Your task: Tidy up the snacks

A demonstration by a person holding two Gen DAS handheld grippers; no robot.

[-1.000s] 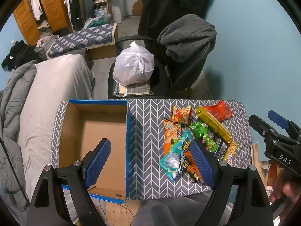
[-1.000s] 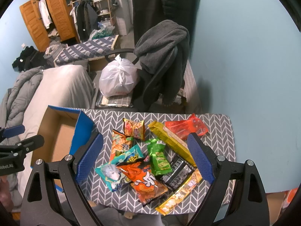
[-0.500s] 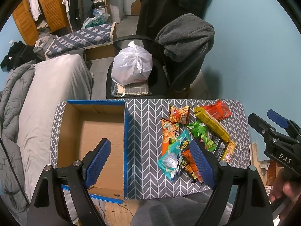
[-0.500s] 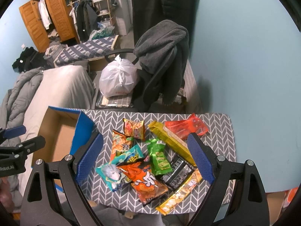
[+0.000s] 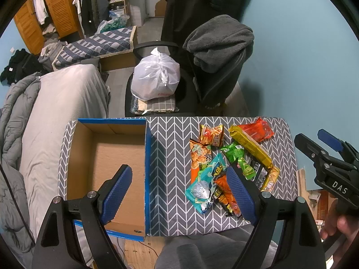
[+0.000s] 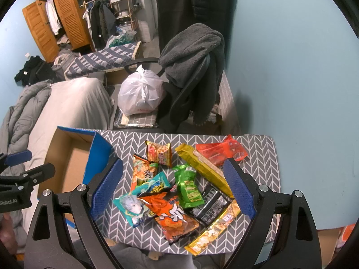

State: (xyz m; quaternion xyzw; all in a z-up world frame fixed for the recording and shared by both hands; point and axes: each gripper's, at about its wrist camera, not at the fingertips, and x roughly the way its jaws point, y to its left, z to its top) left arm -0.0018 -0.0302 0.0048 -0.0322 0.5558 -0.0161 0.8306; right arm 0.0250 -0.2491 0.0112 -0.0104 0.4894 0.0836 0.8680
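Several snack packets lie heaped on the right half of a grey chevron table (image 5: 172, 148): a teal packet (image 6: 136, 204), an orange packet (image 6: 172, 215), a green packet (image 6: 188, 188), a long yellow packet (image 6: 202, 168) and a red packet (image 6: 219, 151). An empty cardboard box with blue edges (image 5: 107, 157) sits at the left end. My left gripper (image 5: 179, 188) hovers open above the box's right wall. My right gripper (image 6: 172, 188) hangs open above the heap, holding nothing. The right gripper (image 5: 325, 157) also shows from the side in the left wrist view.
Behind the table stands an office chair (image 5: 202, 85) draped with a grey fleece, a white plastic bag (image 5: 154, 76) on its seat. A bed with grey covers (image 5: 56, 112) runs along the left. A light blue wall (image 6: 291, 67) borders the right.
Both grippers have barely moved; the left wrist view has drifted very slightly. Nothing was picked up or let go.
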